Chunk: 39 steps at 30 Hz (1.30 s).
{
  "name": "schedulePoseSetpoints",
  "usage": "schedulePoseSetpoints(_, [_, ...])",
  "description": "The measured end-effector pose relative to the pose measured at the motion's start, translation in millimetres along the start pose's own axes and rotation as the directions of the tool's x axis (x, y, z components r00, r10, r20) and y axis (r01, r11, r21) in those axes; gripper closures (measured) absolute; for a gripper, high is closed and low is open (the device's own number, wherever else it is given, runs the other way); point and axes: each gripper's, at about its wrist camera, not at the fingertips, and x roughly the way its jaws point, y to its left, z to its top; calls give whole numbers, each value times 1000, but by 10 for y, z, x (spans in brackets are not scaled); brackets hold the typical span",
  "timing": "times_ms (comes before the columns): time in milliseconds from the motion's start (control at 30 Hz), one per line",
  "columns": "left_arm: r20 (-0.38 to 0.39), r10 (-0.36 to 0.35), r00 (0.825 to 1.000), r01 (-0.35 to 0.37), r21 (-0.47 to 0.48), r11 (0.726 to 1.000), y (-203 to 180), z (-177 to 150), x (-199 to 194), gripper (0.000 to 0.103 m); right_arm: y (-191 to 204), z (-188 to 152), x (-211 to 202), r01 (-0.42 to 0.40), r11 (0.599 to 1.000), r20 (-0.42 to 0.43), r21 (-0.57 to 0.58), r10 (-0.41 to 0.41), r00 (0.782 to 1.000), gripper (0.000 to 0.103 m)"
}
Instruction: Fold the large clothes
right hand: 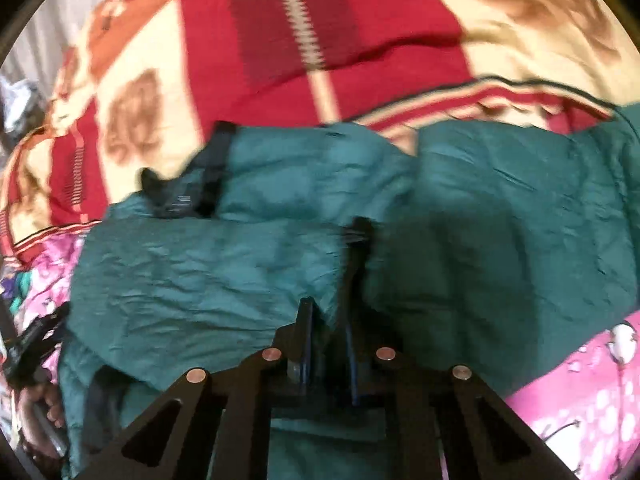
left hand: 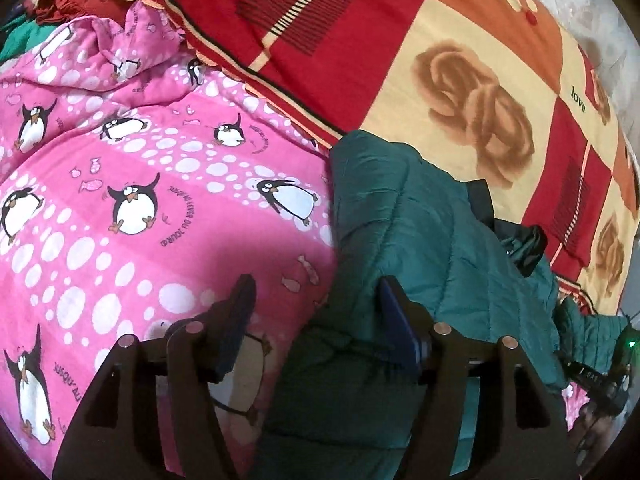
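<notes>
A dark green quilted jacket (left hand: pixel 420 232) lies on the bed, partly over a pink penguin quilt (left hand: pixel 120 184). My left gripper (left hand: pixel 316 300) is open, its fingers apart above the jacket's left edge, holding nothing. In the right wrist view the jacket (right hand: pixel 224 264) spreads wide, with a black collar piece (right hand: pixel 208 176) near its far edge. My right gripper (right hand: pixel 328 308) is shut on a fold of the green jacket and its dark trim (right hand: pixel 358 248). The view is blurred by motion.
A red, cream and orange patterned blanket (left hand: pixel 440 60) covers the bed behind the jacket; it also shows in the right wrist view (right hand: pixel 320 40). The pink quilt (right hand: pixel 580 392) lies at the lower right. The other gripper and hand (right hand: pixel 36 380) show at the lower left.
</notes>
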Motion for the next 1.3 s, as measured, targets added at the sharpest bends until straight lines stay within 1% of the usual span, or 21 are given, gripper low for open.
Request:
schedulePoseSetpoints(100, [57,4,998,-5,6,1000,-49,179,-133,39,-39,-4,-81,-13,1000,-13,-12,13,1000,90])
schedulePoseSetpoints(167, [108,4,994,-9,44,999,-152,339,-171,39,-7,29,-305,-13,1000,51,-25,14,999,90])
schedulePoseSetpoints(233, [98,10,995,-19,94,995,-284,454,-63,39,88,95,-506,-26,999,153,-32,30,988,89])
schedulePoseSetpoints(267, [78,9,997,-19,122,992,-358,503,32,39,137,115,-541,-26,999,175,-33,31,984,89])
schedulePoseSetpoints(333, [45,30,999,-37,170,985,-487,542,217,39,325,144,-439,-23,998,161,-59,32,986,89])
schedulePoseSetpoints(433, [-6,79,997,-76,215,974,-564,494,476,39,577,150,-111,-4,994,80,-106,12,997,89])
schedulePoseSetpoints(467, [-22,84,996,-78,208,975,-543,458,531,39,635,146,3,14,992,54,-124,-8,999,89])
schedulePoseSetpoints(533, [-60,71,996,-59,185,981,-477,404,616,38,670,93,251,107,983,6,-151,-107,994,89])
schedulePoseSetpoints(600, [-108,76,991,-57,171,984,-428,363,727,32,550,31,446,109,986,-51,-127,-117,992,89])
schedulePoseSetpoints(700, [-137,62,989,-41,147,988,-370,368,807,29,447,-5,487,121,983,-20,-140,-125,992,89])
schedulePoseSetpoints(800, [-131,61,990,-42,140,989,-356,380,788,29,349,-5,478,104,987,-23,-126,-108,994,89])
schedulePoseSetpoints(900, [-62,101,993,-90,150,984,-433,415,554,29,340,23,387,93,988,-27,-120,-97,995,89])
schedulePoseSetpoints(933, [-25,72,997,-68,147,987,-466,415,406,29,365,33,288,103,988,-19,-111,-106,994,89])
schedulePoseSetpoints(1000, [-2,21,1000,-20,148,989,-486,400,228,29,476,35,64,81,991,31,-103,-78,996,89])
schedulePoseSetpoints(1033, [8,14,1000,-15,151,988,-513,384,168,29,562,25,-41,64,991,59,-117,-57,997,89])
schedulePoseSetpoints(1100, [15,55,998,-57,166,984,-546,310,136,29,729,-18,-115,54,987,73,-148,-44,996,87])
schedulePoseSetpoints(1133, [-5,84,996,-82,171,982,-560,283,192,29,833,-69,-104,46,984,62,-170,-36,997,87])
schedulePoseSetpoints(1167, [-67,126,990,-112,181,977,-552,219,343,28,881,-111,-42,45,981,41,-189,-38,998,86])
schedulePoseSetpoints(1200, [-123,135,983,-112,182,977,-546,171,467,27,943,-201,58,64,974,10,-216,-64,998,86])
schedulePoseSetpoints(1233, [-158,113,981,-86,167,982,-501,150,537,24,957,-275,175,84,968,-14,-238,-90,996,86])
schedulePoseSetpoints(1300, [-152,84,985,-63,136,989,-430,174,523,23,903,-306,235,68,974,2,-217,-69,998,86])
